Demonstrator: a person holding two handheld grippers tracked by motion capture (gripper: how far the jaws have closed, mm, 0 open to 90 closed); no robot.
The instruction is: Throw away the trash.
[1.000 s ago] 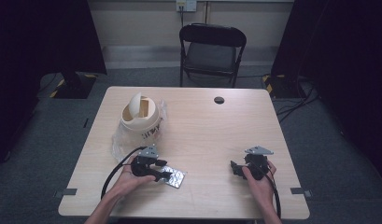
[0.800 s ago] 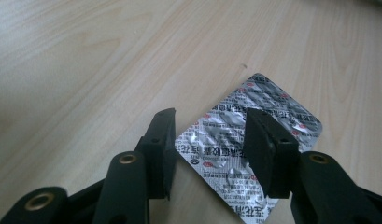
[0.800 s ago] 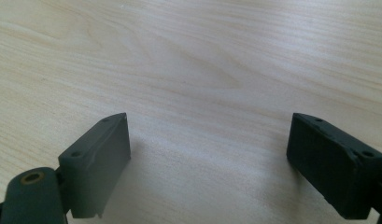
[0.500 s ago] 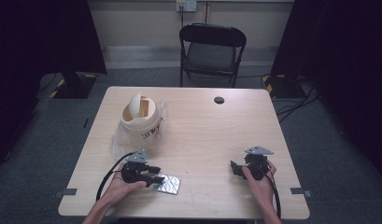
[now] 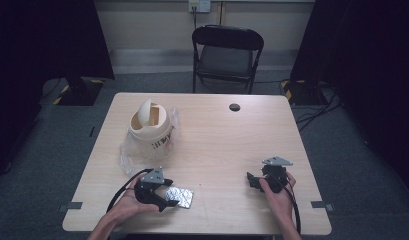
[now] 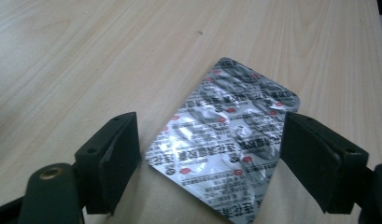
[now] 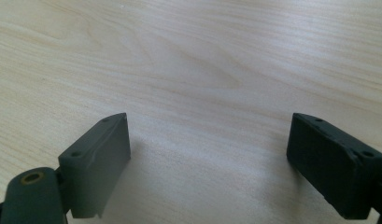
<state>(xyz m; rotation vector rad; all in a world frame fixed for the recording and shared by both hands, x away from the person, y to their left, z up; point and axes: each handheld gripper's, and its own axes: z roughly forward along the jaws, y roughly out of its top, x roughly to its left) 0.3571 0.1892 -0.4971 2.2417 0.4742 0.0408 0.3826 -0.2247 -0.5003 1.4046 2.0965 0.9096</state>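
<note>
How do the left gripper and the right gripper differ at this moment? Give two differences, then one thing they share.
The left gripper has the silver blister pack lying between its jaws; the right gripper has bare table there. In the high view the left gripper sits near the white bin, the right gripper far from it. Both stand open.

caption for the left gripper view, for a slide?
Open left gripper straddling a foil blister pack lying flat on the wooden table.

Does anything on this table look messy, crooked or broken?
Mostly tidy. The silver pill sheet lies askew between the open left tongs, its foil crinkled. The cream bin sits on a rumpled clear plastic bag, its lid tipped. The right tongs are open over bare table.
</note>
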